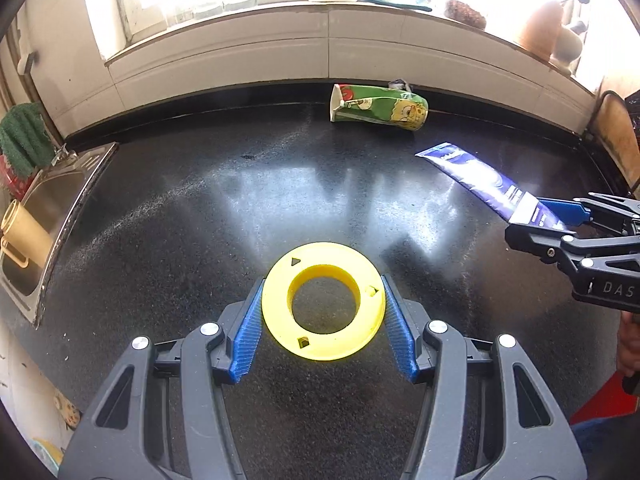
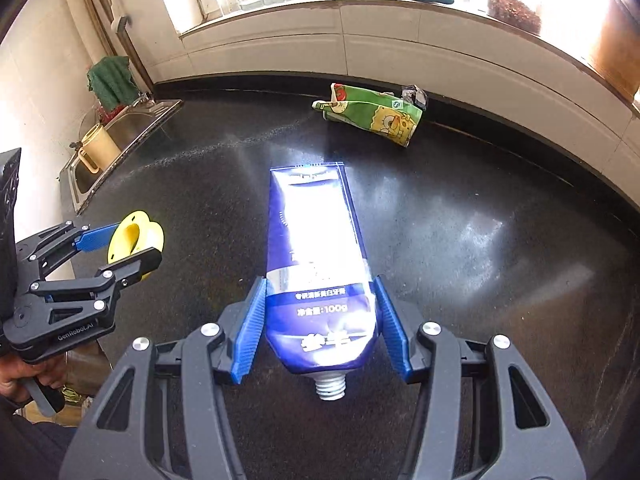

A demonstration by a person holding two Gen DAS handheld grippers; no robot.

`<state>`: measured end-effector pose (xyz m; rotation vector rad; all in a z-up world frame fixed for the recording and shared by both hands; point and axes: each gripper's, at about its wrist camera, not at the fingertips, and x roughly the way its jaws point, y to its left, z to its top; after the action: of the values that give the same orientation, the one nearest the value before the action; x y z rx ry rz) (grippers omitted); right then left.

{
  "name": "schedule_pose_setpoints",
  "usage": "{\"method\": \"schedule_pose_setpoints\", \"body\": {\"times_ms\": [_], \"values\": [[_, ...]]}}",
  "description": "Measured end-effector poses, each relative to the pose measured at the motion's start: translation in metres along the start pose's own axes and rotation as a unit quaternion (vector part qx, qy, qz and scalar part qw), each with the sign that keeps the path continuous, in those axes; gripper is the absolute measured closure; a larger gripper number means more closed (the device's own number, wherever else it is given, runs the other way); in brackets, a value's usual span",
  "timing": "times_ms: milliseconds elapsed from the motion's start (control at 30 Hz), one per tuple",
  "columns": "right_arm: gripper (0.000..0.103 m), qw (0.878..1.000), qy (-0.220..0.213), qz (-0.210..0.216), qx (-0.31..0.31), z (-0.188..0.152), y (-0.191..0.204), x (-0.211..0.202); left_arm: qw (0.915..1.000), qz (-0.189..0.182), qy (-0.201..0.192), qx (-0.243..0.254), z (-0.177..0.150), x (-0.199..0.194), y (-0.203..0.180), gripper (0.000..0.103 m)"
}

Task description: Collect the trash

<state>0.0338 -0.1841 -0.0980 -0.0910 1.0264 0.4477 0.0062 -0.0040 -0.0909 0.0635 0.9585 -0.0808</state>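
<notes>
Left gripper [image 1: 324,320] clamps the spool [image 1: 323,301]; right gripper [image 2: 322,320] pinches the tube [image 2: 320,264]. The capless tube could slip; the carton [image 1: 378,107] waits at one o'clock.

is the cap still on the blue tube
No, the blue tube held between the right gripper fingers ends in a bare white threaded neck.
</notes>
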Motion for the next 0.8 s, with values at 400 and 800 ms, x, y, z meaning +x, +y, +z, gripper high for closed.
{"method": "schedule_pose_setpoints", "body": {"times_ms": [400, 800], "values": [[0.050, 0.995, 0.002, 0.057, -0.087, 0.025, 0.074, 0.010, 0.9941, 0.059, -0.018, -0.089, -0.031, -0.037, 0.059, 0.048], [0.050, 0.945, 0.047, 0.194, -0.260, 0.032, 0.256, 0.042, 0.9424, 0.189, -0.005, -0.276, -0.151, -0.111, 0.166, 0.048]]}}
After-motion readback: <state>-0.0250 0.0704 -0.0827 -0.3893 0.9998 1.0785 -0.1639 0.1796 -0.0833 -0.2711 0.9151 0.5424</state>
